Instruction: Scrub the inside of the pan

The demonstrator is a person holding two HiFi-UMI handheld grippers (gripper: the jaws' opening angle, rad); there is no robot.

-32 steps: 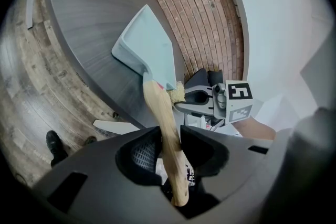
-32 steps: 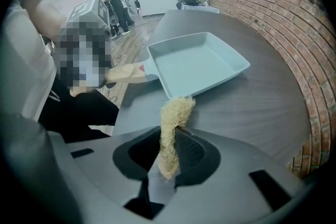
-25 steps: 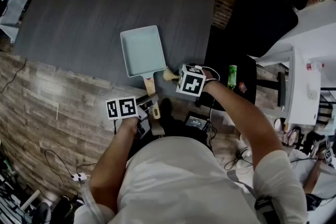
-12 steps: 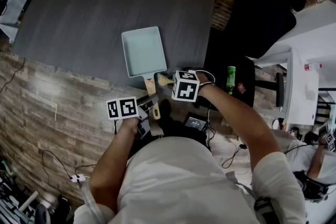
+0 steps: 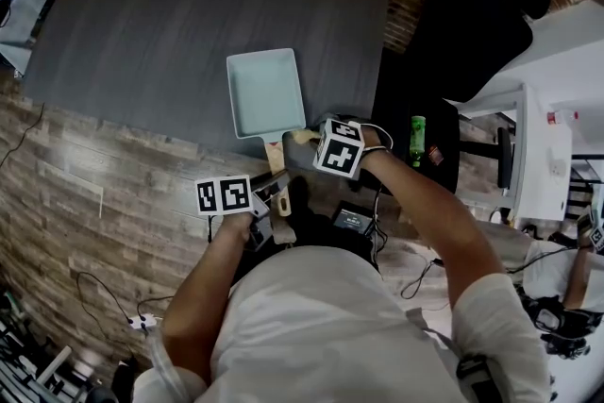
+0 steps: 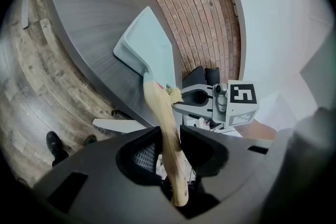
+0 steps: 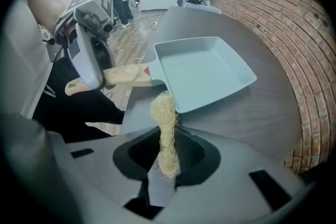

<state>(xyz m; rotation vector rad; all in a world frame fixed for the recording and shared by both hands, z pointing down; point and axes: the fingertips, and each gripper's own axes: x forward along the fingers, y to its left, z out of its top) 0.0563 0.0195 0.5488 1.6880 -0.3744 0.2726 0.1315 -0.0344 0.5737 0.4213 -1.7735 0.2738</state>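
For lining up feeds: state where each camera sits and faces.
Head view: on the head, steeply down at the table; forearms, torso show.
Left gripper view: on the left gripper, along the clamped pan handle; own jaws show.
Right gripper view: on the right gripper, toward the pan past its held scrubber.
Shared: all show the pan.

A white short-sleeved shirt [image 5: 311, 326] is worn. Dark grey moulded bodies are seen on the left gripper [image 5: 271, 192] and right gripper [image 5: 310, 139]; each is topped by a white cube printed with black square markers.
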